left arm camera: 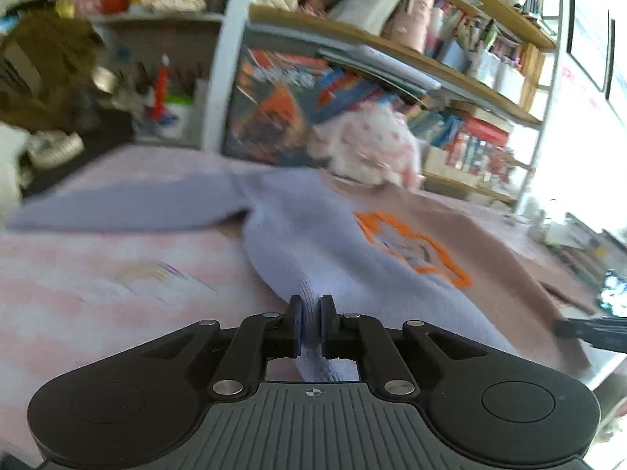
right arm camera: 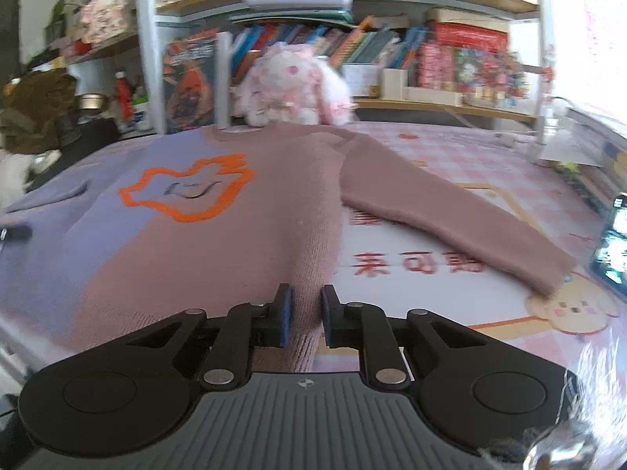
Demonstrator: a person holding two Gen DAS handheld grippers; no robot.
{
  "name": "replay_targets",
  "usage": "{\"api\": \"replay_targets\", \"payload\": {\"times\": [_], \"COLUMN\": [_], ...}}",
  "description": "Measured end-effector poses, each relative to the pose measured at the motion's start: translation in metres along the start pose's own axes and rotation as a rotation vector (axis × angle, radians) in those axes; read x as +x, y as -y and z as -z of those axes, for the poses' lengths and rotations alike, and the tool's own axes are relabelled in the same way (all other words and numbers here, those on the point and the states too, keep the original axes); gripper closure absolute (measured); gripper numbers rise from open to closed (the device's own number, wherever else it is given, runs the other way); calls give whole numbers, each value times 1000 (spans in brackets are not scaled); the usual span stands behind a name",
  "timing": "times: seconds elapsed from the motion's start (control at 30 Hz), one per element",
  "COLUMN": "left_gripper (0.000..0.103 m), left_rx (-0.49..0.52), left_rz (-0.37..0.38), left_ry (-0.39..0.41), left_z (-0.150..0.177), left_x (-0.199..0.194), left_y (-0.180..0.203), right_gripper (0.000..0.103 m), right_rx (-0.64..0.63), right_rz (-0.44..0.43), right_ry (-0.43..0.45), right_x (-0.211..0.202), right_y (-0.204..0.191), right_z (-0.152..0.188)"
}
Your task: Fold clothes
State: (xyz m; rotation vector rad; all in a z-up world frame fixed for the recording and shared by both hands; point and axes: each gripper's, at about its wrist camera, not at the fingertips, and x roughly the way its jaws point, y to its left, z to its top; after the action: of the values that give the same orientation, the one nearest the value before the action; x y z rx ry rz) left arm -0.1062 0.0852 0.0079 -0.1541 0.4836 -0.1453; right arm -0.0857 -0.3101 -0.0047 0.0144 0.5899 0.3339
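A knit sweater, half lilac and half dusty pink with an orange outlined emblem, lies spread on the table in the left wrist view [left arm camera: 333, 235] and the right wrist view [right arm camera: 219, 231]. My left gripper [left arm camera: 311, 309] is shut on the lilac hem, which bunches into a ridge between the pads. My right gripper [right arm camera: 303, 301] is shut on the pink hem, also pinched into a ridge. The pink sleeve [right arm camera: 443, 219] stretches out to the right. The lilac sleeve [left arm camera: 129, 203] stretches out to the left. The right gripper's tip [left arm camera: 588, 329] shows at the right edge of the left wrist view.
A pink checked tablecloth [right arm camera: 450, 274] covers the table. A pink plush toy [right arm camera: 294, 86] sits at the table's far edge in front of crowded bookshelves [right arm camera: 392, 47]. A phone [right arm camera: 613, 243] stands at the right edge. A brown plush [left arm camera: 47, 66] and clutter sit far left.
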Motion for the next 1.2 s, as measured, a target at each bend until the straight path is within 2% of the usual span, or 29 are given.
{"api": "replay_targets", "payload": {"times": [0.1,0.17,0.33,0.43,0.6,0.67,0.8,0.87,1.03,1.13,1.2], "left_gripper": [96,96,96,96,95,95,95,96,96,96,96], "left_rx": [85,133,115,128,142,143,185,153,53,35,69], "left_rz": [-59,-87,-45,9,176,215,190,149,67,45,24], "left_ry": [-16,-32,-65,-72,-101,-110,-95,-86,-65,-58,-62], "left_z": [-1,1,14,17,17,16,17,13,4,3,7], "left_x": [-1,0,5,6,26,34,38,32,18,13,12], "left_y": [4,8,9,18,47,56,65,49,7,-2,3], "right_gripper": [90,90,90,90,90,90,91,91,91,90,90], "right_rx": [-3,-13,-21,-50,-136,-175,-223,-213,-66,35,78], "right_rz": [-74,-83,-45,6,205,284,342,308,111,-5,-53], "right_ry": [-14,-15,-13,-2,21,15,2,1,-13,-23,-29], "right_x": [0,0,0,6,35,52,65,55,23,7,1], "right_y": [-10,-16,-13,-6,22,34,37,31,23,21,19], "right_z": [0,1,0,-3,-18,-30,-41,-37,-18,-7,-4]}}
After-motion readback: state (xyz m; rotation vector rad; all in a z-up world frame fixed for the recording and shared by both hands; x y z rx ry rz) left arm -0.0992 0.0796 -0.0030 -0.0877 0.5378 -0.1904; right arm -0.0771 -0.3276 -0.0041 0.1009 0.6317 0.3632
